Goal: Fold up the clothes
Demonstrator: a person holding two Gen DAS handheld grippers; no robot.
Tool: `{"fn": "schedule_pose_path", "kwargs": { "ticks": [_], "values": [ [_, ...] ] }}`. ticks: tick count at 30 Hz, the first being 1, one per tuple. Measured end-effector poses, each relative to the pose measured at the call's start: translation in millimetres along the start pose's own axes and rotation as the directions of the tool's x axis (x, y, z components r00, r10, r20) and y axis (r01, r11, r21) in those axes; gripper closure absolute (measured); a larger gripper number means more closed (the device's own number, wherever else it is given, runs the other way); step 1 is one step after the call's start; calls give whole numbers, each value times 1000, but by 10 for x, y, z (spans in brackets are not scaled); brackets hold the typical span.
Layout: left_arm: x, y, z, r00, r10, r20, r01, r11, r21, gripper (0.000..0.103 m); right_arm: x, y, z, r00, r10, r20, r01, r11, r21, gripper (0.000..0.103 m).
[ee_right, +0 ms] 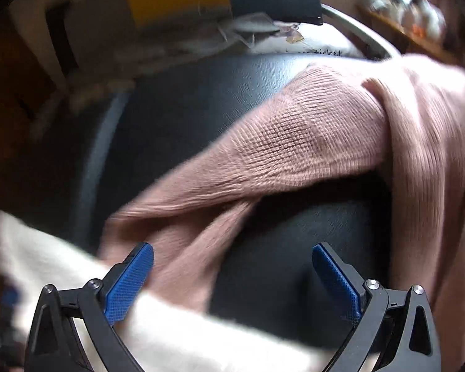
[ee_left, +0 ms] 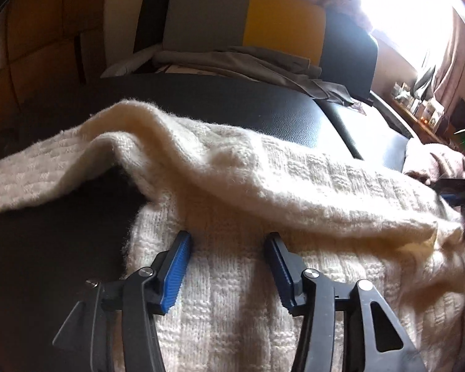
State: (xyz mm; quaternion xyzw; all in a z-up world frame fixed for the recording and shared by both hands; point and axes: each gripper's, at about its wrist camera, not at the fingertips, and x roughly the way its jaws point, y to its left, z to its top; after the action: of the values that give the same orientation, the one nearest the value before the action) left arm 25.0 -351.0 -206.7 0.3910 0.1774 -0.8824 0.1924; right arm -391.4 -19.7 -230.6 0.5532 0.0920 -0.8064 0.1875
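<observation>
A cream knitted sweater (ee_left: 263, 192) lies on a black leather surface (ee_left: 232, 108), with one sleeve folded across its body. My left gripper (ee_left: 229, 241) is open just above the sweater's body, holding nothing. My right gripper (ee_right: 232, 254) is open and empty, above the black surface, with a pink knitted sweater (ee_right: 310, 130) lying ahead of it and the cream sweater's edge (ee_right: 62, 260) at its lower left. The right wrist view is blurred. The right gripper also shows at the right edge of the left wrist view (ee_left: 455, 192).
A grey, yellow and dark cushion back (ee_left: 248, 18) stands behind the surface with grey cloth (ee_left: 248, 62) heaped in front. A shelf with small items (ee_left: 418, 105) and a bright curtained window (ee_left: 412, 9) are at the right. A wooden cabinet (ee_left: 40, 31) is at the left.
</observation>
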Motion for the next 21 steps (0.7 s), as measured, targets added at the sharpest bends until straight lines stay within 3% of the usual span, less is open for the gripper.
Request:
{"fn": "schedule_pose_path", "kwargs": {
  "ticks": [1,3,4,6,9,12,14,16,19,21],
  "values": [
    [-24,28,-7,1000,-7,5,7,1000,-5,50,55,25,49,999,31,-28,-31,1000,-1,0],
    [-72,52,-35,1000,-7,9,7,1000,-2,49,24,43,193,975,223,-4,-222,974,33,0],
    [-95,51,-64,1000,-3,10,3,1000,4,47,33,35,267,937,349,6,-349,935,67,0],
    [52,-57,36,1000,2,8,-2,1000,19,46,65,9,410,824,565,42,-565,815,131,0],
    [119,-106,83,1000,7,7,-7,1000,26,45,240,-165,555,706,693,150,-704,661,261,0],
    [135,-110,91,1000,8,7,-8,1000,27,45,249,-426,693,583,760,288,-803,484,347,0],
    [145,-123,99,1000,9,7,-10,1000,28,45,-53,-613,840,563,749,351,-824,476,307,0],
    [147,-132,99,1000,12,8,-12,1000,29,44,-540,-873,1033,566,713,414,-823,522,225,0],
    [144,-140,93,1000,14,8,-14,999,29,44,-1276,-1417,1251,608,589,532,-764,617,190,0],
    [131,-130,90,1000,14,8,-14,999,30,44,-1816,-1922,1329,647,445,619,-685,696,215,0]
  ]
}}
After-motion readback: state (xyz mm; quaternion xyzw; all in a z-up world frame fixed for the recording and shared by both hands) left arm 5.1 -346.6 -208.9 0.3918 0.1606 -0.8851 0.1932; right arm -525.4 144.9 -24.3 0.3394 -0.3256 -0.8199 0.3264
